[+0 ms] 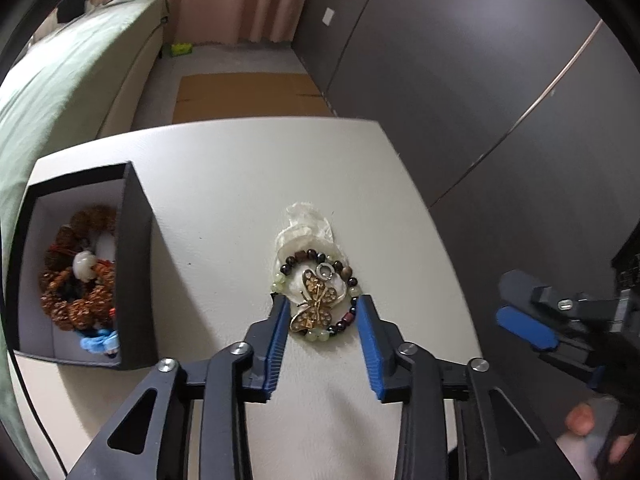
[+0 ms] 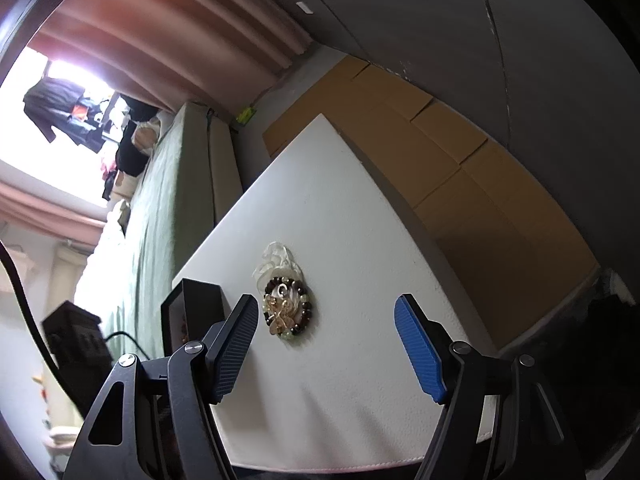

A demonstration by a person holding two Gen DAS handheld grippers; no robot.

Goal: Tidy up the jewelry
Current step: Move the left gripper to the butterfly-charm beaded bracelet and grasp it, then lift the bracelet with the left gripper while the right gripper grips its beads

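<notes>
I'm on the pick-up step: my left tool point(image 1: 322, 316) is angled steeply down over the small pile on the white worktop point(image 1: 224, 200), its jaws narrowed to straddle the butterfly brooch point(image 1: 314, 306), which lies on the bead bracelet point(image 1: 320, 292). I judge the pads aren't pressing on anything yet. Next I need to close squarely on the brooch without snagging the beads, then carry it left to the black box point(image 1: 136, 264), which already has beads in it. My right tool point(image 2: 326, 344) hangs near the worktop's near edge, jaws wide and empty, tilted down toward the pile.
</notes>
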